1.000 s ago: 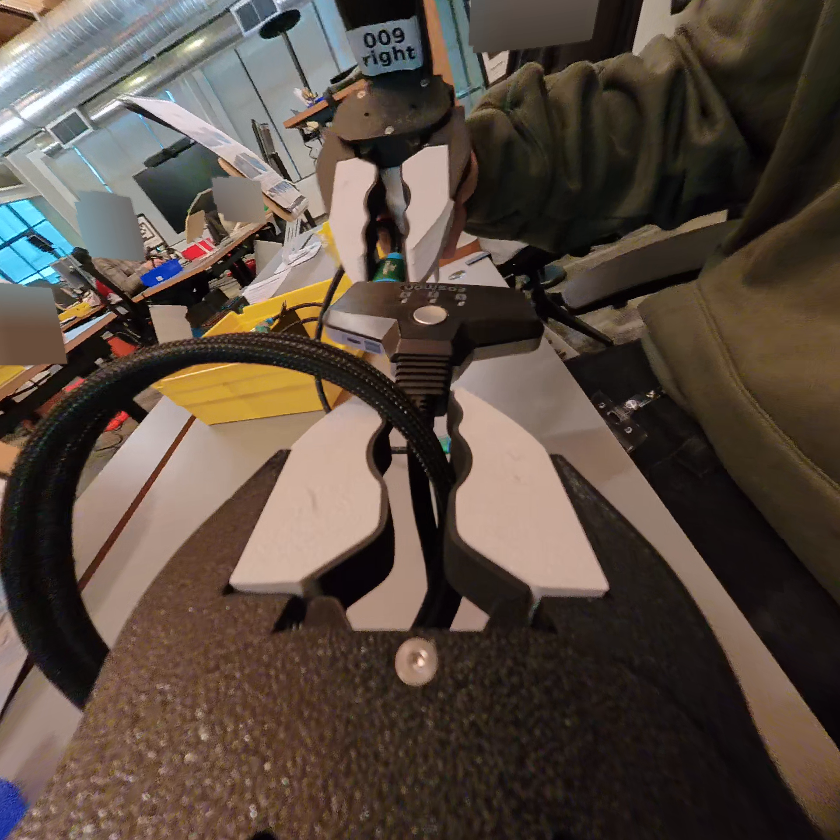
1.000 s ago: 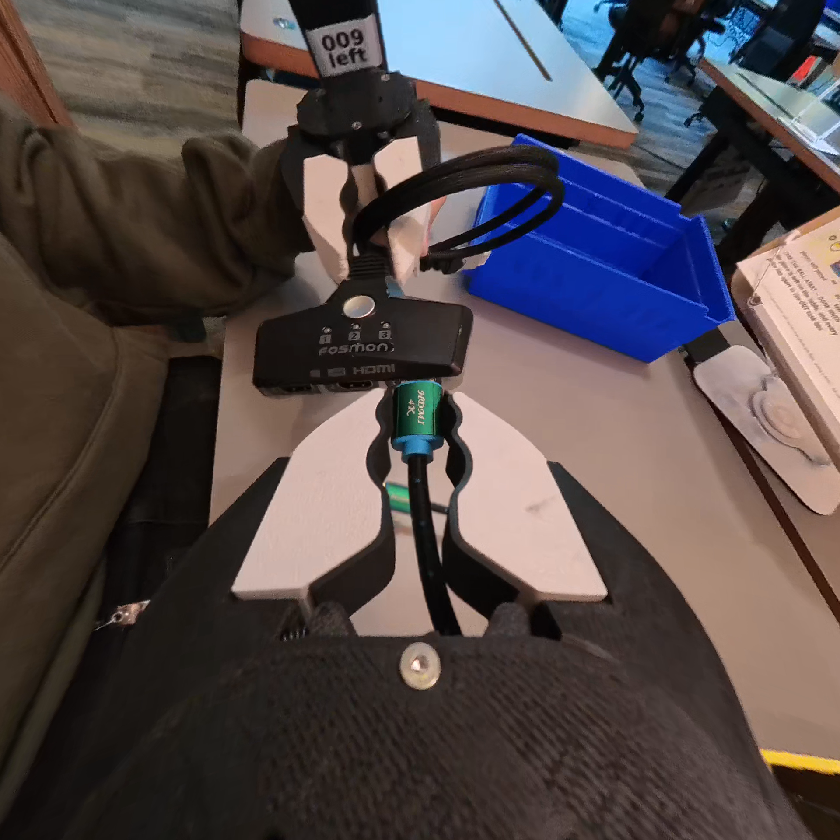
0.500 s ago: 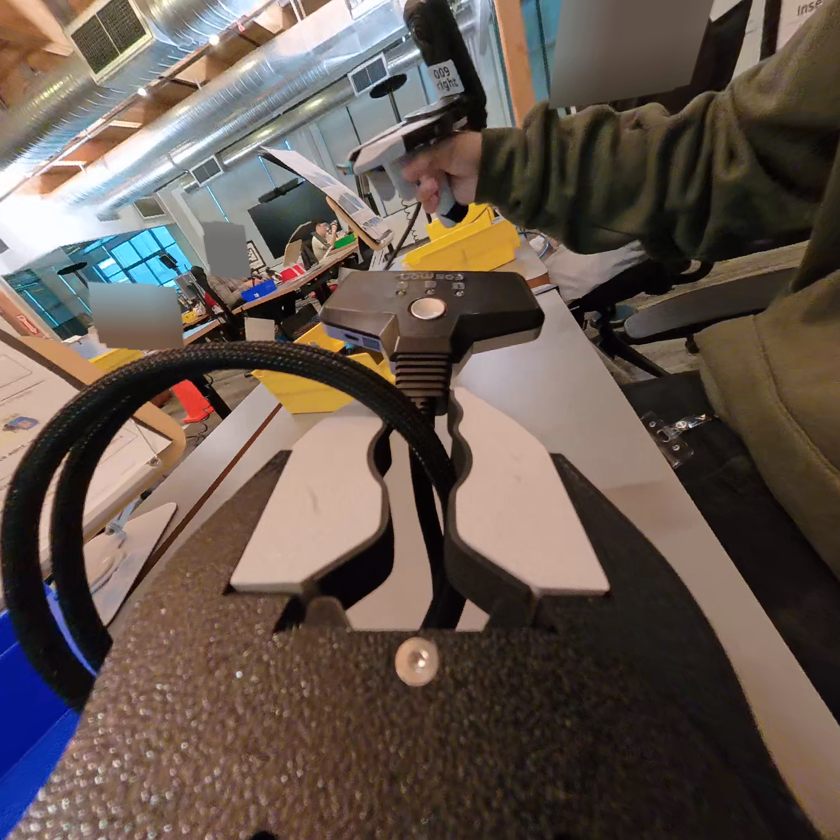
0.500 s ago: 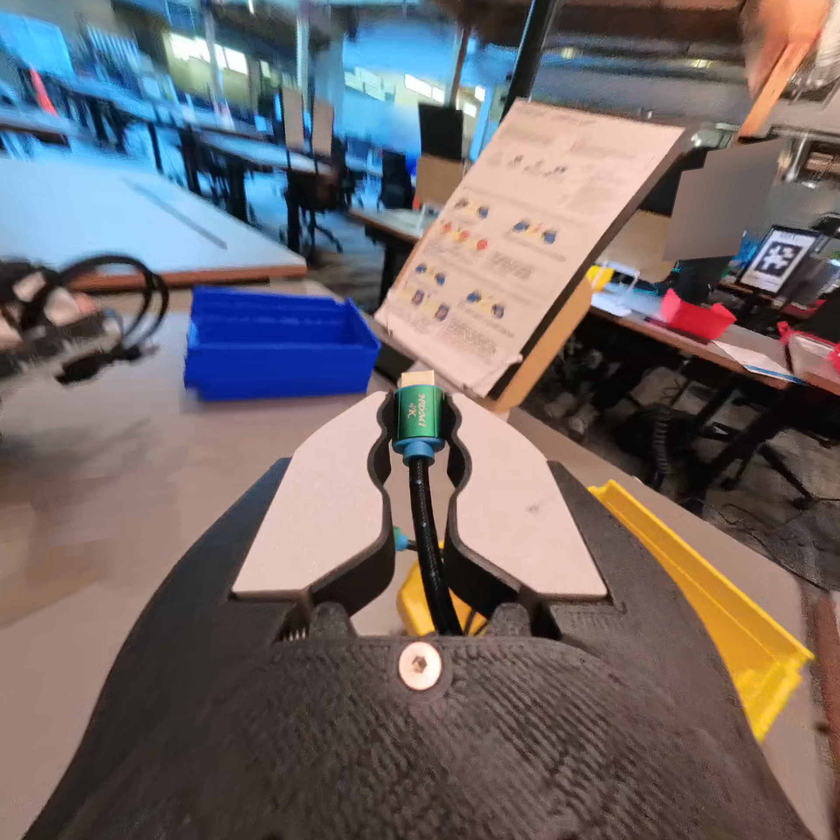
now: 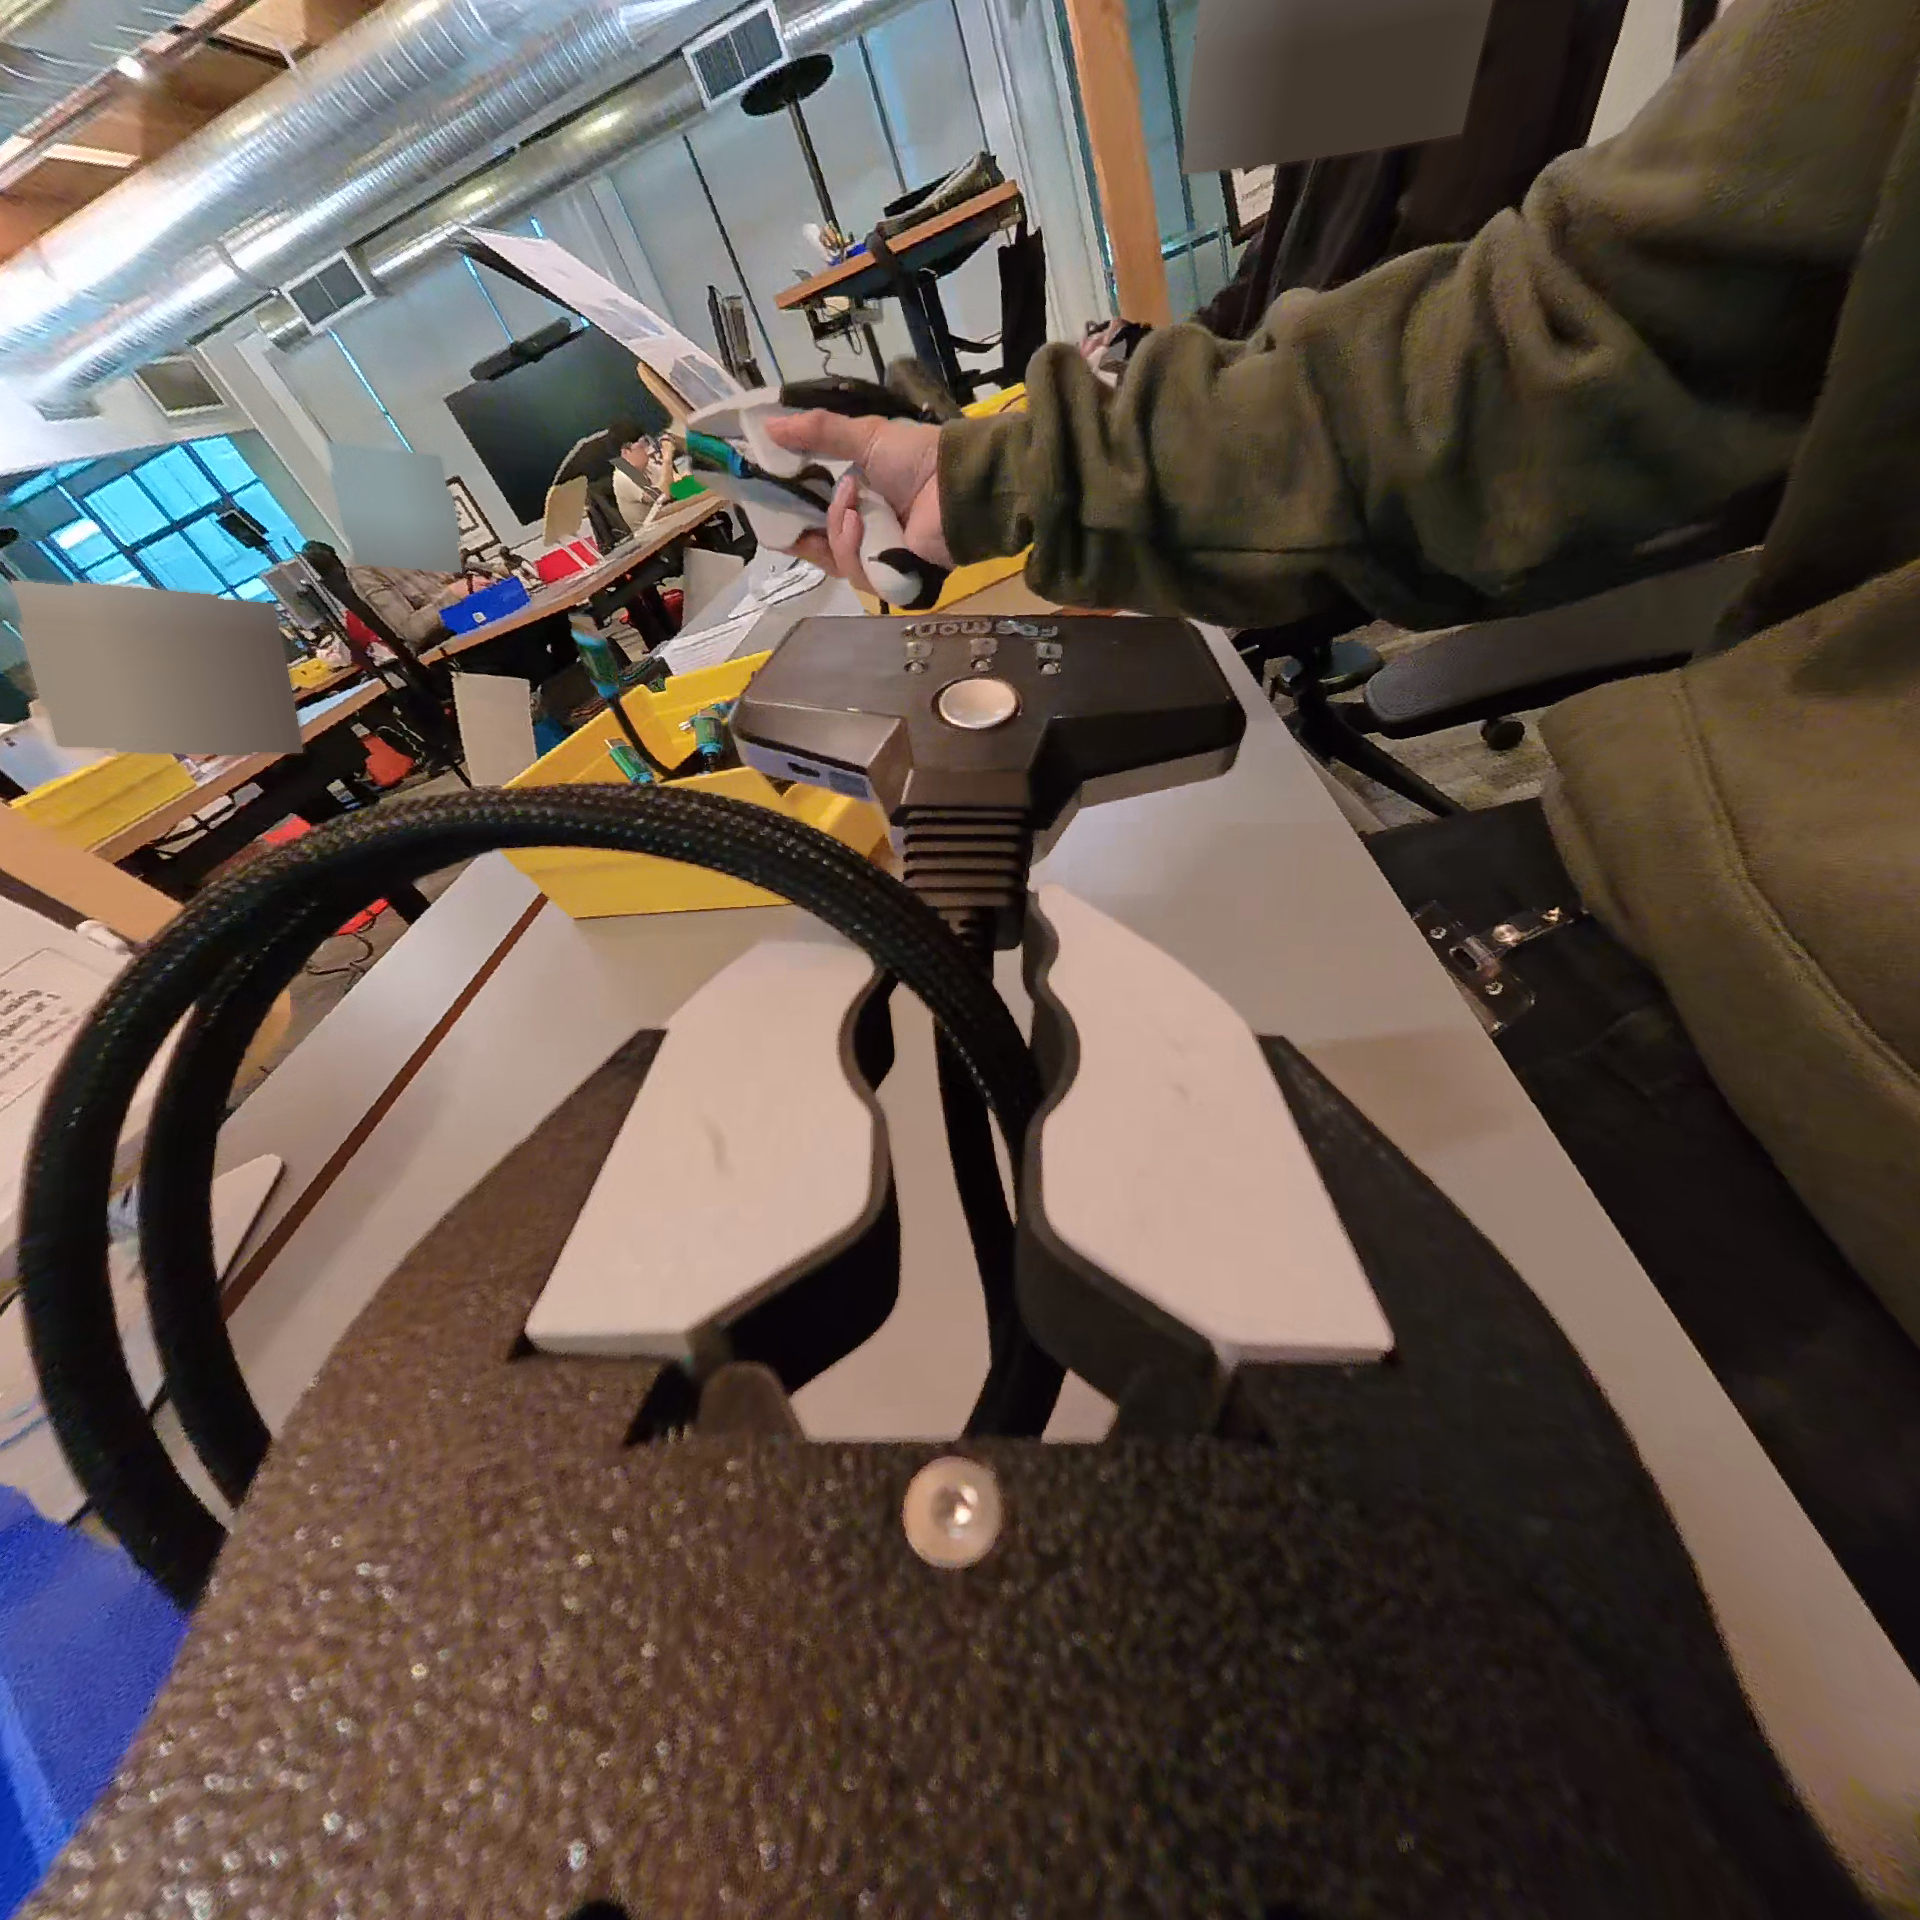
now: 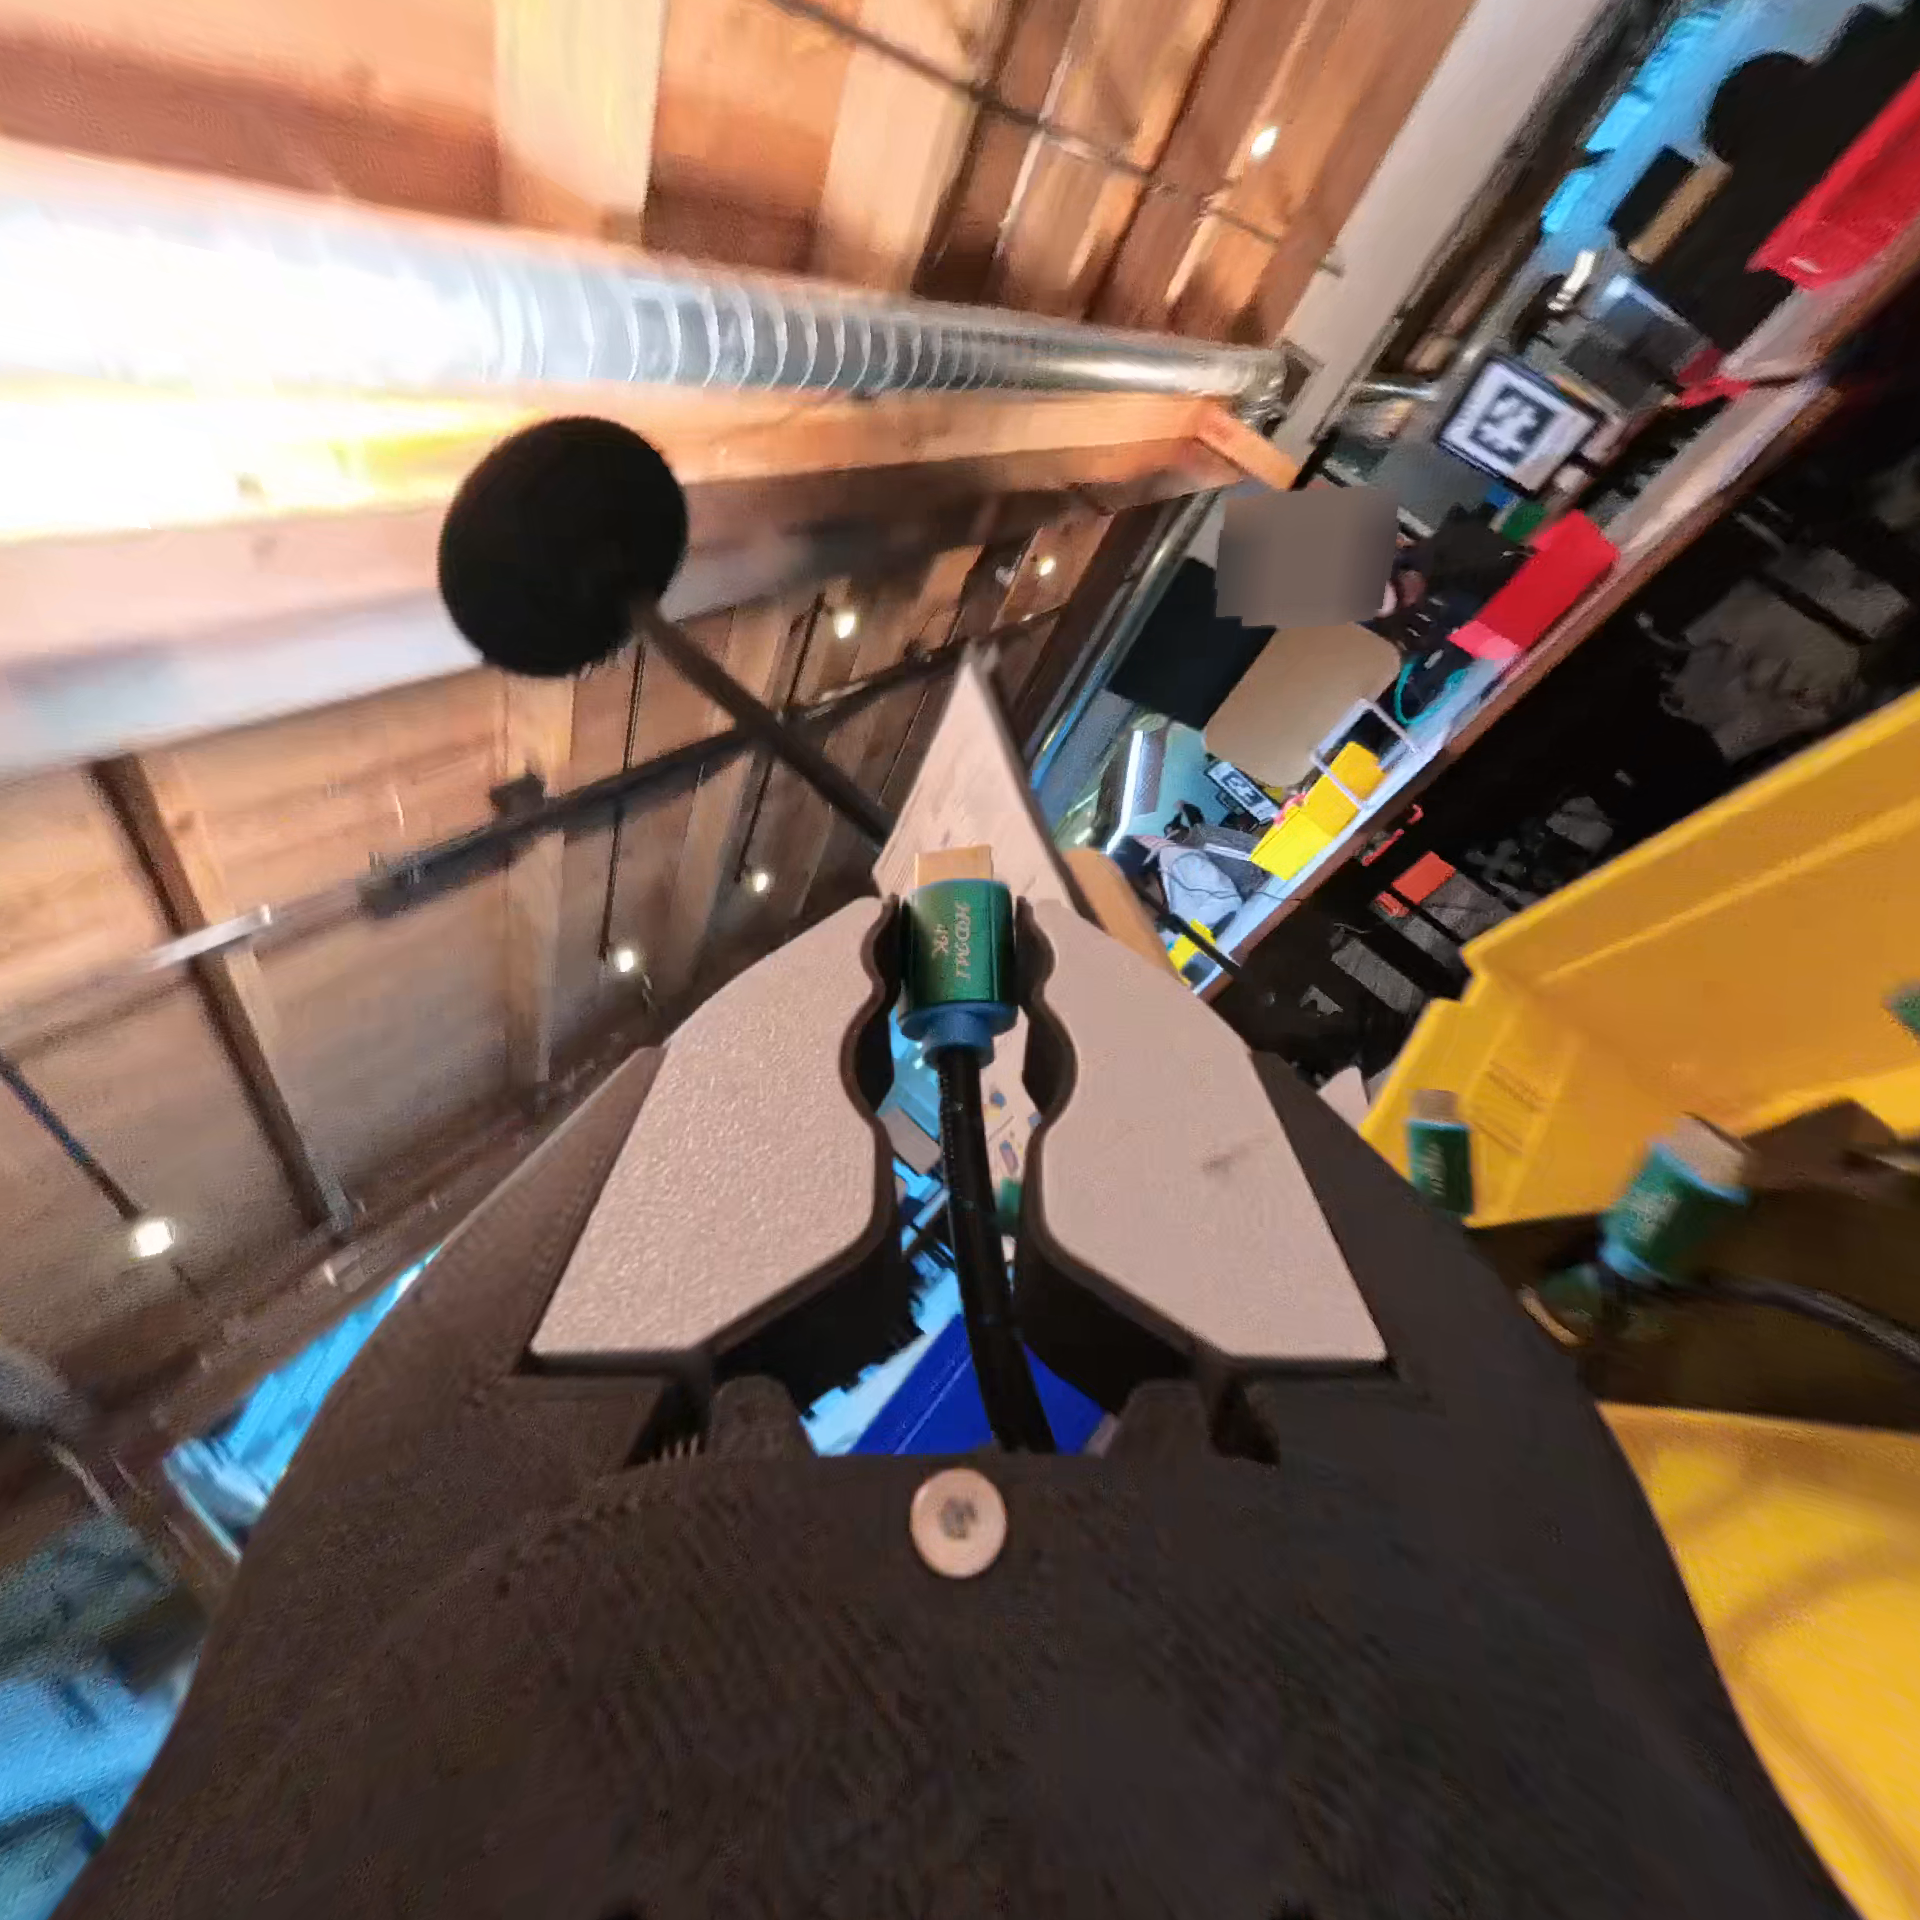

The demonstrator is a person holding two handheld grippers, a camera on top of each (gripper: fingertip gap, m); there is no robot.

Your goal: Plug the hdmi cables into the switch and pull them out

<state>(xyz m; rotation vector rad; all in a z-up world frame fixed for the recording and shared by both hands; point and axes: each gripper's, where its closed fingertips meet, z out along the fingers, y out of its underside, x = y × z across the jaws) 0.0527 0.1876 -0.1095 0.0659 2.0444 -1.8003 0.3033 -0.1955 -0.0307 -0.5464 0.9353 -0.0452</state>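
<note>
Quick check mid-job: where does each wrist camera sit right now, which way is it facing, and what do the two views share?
Left wrist view: sits behind the left claw, looks level along the table at the switch whose pigtail it grips; sleeve and right claw show beyond.
Right wrist view: sits behind the right claw, tilted up at ceiling and duct, gripping the green plug; no body shows.
Shared: the yellow bin, the right claw and its plug.

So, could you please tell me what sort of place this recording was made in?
Probably an open-plan workshop or lab: exposed silver ceiling ducts, rows of work desks with yellow plastic parts bins, and a wall-mounted black screen.
</note>
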